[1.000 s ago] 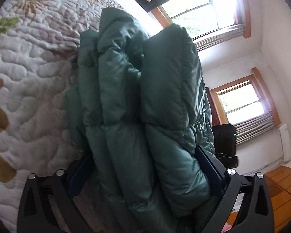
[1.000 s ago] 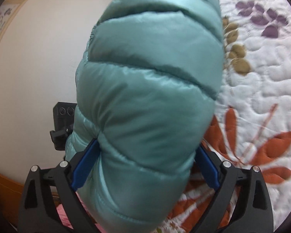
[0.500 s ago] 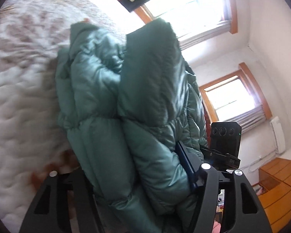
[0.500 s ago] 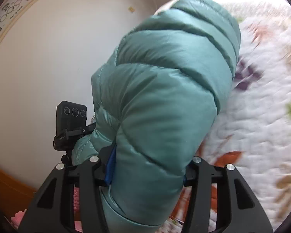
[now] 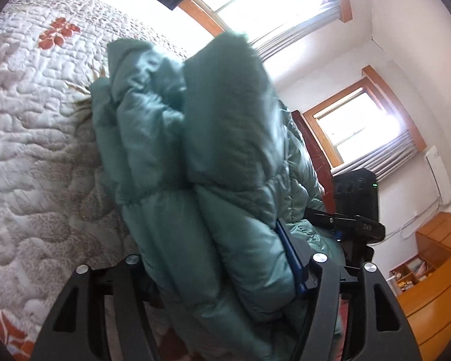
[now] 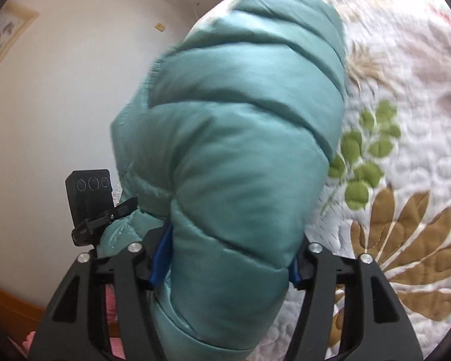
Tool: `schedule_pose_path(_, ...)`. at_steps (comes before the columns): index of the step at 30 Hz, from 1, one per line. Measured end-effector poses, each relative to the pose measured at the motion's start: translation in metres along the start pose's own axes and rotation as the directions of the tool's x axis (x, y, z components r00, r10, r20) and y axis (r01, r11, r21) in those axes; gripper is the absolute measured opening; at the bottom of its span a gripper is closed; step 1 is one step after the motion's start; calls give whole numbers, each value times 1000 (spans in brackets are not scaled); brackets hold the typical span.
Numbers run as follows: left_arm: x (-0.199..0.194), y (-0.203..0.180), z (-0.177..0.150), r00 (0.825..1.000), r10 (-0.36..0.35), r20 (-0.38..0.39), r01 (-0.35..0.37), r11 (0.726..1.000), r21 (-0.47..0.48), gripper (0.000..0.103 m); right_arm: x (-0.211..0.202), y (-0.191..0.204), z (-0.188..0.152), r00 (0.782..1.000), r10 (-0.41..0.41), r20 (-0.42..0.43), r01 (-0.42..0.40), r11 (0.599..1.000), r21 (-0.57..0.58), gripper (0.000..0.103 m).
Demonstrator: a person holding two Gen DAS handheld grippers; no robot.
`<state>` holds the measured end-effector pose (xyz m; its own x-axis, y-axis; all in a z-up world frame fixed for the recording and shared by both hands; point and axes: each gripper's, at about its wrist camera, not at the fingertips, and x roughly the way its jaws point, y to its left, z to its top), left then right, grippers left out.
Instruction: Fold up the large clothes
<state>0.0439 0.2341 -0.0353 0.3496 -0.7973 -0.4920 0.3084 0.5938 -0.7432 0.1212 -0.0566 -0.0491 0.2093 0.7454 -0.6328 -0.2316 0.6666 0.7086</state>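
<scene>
The big green puffy jacket [image 5: 219, 180] is up off the bed [image 5: 36, 138], bunched in thick folds. The left claw [image 5: 222, 267] is squeezed shut on one fat bundle of it, and the right claw [image 6: 225, 258] is squeezed shut on another fat bundle of the jacket [image 6: 240, 150].

A second ago both claws were wider around the jacket. Now their fingers have pinched in closer, so the puffy stuff is pressed tighter. The views have also swung: more of the window [image 5: 360, 123] and wall shows past the jacket on the left side, and different flowers of the quilt [image 6: 406, 216] show beside the jacket on the right side. So the jacket is being carried or turned above the bed, not laid down.

That likely means the grip is now firm enough to move the jacket to a good spot. The fold itself does not look finished yet, because the jacket is in a lump and not flat.
</scene>
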Motion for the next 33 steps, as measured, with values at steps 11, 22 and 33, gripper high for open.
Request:
schedule_pose_path(11,-18,-36,11,979,202,27,-204,977,64,82,-46,5,-38,976,-187,112,194,979,-62,73)
schedule_pose_path(22,-39,-73,76,943,287,170,-309,942,127,85,-87,97,-69,961,-186,204,231,947,-225,64)
schedule_pose_path(33,-47,-65,69,981,143,131,-155,984,91,18,-56,119,-58,976,-183,119,208,944,-256,63)
